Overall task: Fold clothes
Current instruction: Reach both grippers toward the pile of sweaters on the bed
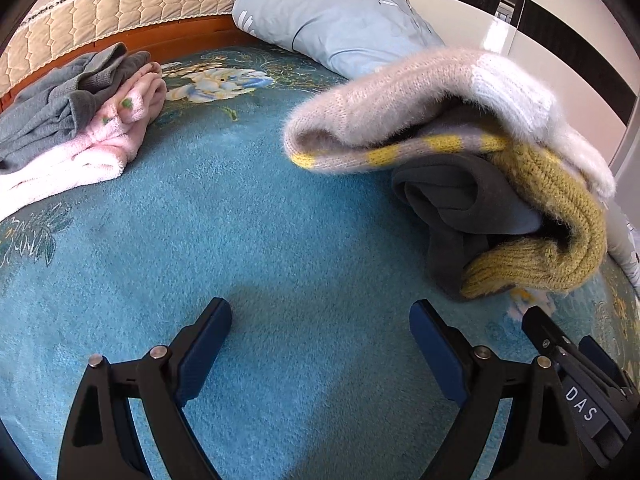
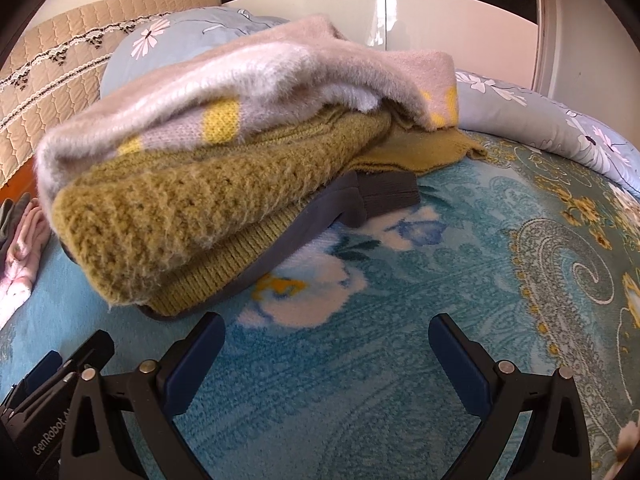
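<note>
Over the teal bed blanket (image 1: 256, 216), in the left wrist view, the left tool (image 1: 320, 316) hangs with its jaws spread wide and nothing between them. A stack of folded clothes (image 1: 472, 168) sits ahead to the right: a fuzzy beige sweater with yellow spots on top, a mustard knit under it, a dark grey garment at the bottom. Far left lies a grey and pink pile (image 1: 76, 128) by the headboard. A blue floral pillow (image 1: 340, 20) rests behind.

From the right wrist view, the right tool (image 2: 326, 332) is likewise spread and empty, just before the same stack (image 2: 192, 200), with the other tool's tip (image 2: 92, 344) at lower left.
</note>
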`<act>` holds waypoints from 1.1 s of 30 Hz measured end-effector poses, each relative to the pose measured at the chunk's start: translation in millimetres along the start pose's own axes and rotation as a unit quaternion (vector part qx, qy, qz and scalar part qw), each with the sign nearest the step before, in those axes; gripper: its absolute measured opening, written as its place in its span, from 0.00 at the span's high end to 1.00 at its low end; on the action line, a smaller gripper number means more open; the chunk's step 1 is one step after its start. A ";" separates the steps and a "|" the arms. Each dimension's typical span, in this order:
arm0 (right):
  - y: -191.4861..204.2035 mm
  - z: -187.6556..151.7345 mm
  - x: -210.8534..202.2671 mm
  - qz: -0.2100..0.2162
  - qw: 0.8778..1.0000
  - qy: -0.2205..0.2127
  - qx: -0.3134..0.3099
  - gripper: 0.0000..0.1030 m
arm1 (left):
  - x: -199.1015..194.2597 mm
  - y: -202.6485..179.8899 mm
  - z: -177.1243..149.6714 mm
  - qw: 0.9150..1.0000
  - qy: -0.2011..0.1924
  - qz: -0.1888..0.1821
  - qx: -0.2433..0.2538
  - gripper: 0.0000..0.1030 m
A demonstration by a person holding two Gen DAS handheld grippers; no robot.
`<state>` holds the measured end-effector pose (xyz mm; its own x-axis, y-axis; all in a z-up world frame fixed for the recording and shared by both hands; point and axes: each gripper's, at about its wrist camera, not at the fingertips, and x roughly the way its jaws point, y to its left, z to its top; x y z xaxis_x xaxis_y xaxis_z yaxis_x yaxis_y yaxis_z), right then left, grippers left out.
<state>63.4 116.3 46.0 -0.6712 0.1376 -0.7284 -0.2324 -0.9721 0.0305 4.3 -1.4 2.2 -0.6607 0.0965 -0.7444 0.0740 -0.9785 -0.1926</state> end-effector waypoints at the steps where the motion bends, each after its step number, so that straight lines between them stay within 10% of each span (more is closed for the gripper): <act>1: 0.4 0.1 0.8 0.001 1.000 0.002 0.000 0.00 | -1.6 0.2 -0.5 1.000 -0.001 -0.003 -0.002 0.12; 22: -10.6 0.1 -6.1 0.005 1.000 -0.003 0.008 0.00 | -11.7 -14.7 16.4 0.997 -0.037 0.023 0.066 0.05; 33: -13.3 -2.8 -8.9 0.002 1.000 0.006 0.006 0.00 | 4.2 -62.4 57.2 0.954 -0.080 0.098 0.271 0.08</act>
<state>74.4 127.5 50.1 -0.6634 0.1308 -0.7368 -0.2374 -0.9705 0.0414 -45.8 49.6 47.7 -0.7826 -0.0842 -0.6168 -0.1614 -0.9295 0.3317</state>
